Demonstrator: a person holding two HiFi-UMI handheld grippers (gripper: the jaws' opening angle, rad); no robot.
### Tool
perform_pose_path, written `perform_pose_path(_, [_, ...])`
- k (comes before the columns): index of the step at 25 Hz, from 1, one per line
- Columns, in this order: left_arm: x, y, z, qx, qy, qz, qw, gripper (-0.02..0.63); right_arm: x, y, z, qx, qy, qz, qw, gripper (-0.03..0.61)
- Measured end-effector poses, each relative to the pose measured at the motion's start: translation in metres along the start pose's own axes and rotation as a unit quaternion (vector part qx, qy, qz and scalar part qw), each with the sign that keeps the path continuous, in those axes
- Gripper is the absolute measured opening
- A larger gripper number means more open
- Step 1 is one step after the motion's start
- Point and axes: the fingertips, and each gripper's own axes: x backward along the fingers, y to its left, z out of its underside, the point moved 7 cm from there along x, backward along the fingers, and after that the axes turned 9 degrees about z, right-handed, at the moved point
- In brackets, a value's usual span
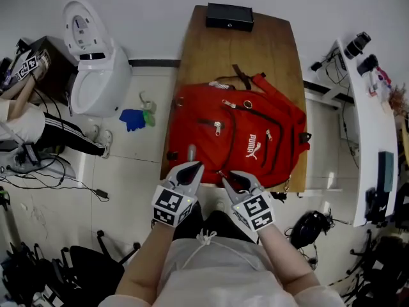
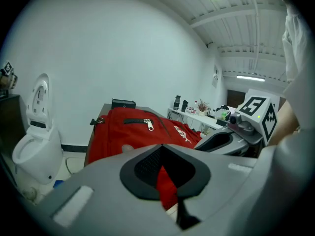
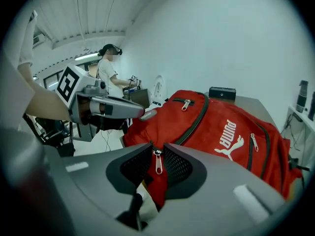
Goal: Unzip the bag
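A red backpack lies flat on a wooden table, front pockets up. Both grippers are at its near edge. My left gripper is shut on a fold of the red fabric, which shows in the narrow slit between its jaws. Close beside it, my right gripper is shut on a metal zipper pull at the end of a dark zipper line. In the right gripper view the pull hangs straight down between the pads. The other zippers on the bag look closed.
A black box sits at the table's far end. A white toilet and a blue cloth are on the floor to the left, beside a seated person. A cluttered white desk stands at the right.
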Motion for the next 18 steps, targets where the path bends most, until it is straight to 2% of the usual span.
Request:
perform_pose_path(6, [-0.013, 0.005, 0.013, 0.012, 0.012, 0.015, 0.9997, 0.008, -0.023, 0.005, 0.019, 0.019, 0.047, -0.005, 0.999, 0.083])
perform_pose_path(12, [-0.021, 0.005, 0.021, 0.005, 0.023, 0.03, 0.9993, 0.008, -0.037, 0.002, 0.028, 0.019, 0.078, -0.012, 0.997, 0.089])
perform_pose_path(18, [-0.022, 0.003, 0.02, -0.006, 0.028, 0.036, 0.999, 0.008, -0.035, -0.006, 0.026, -0.012, 0.089, -0.056, 0.994, 0.034])
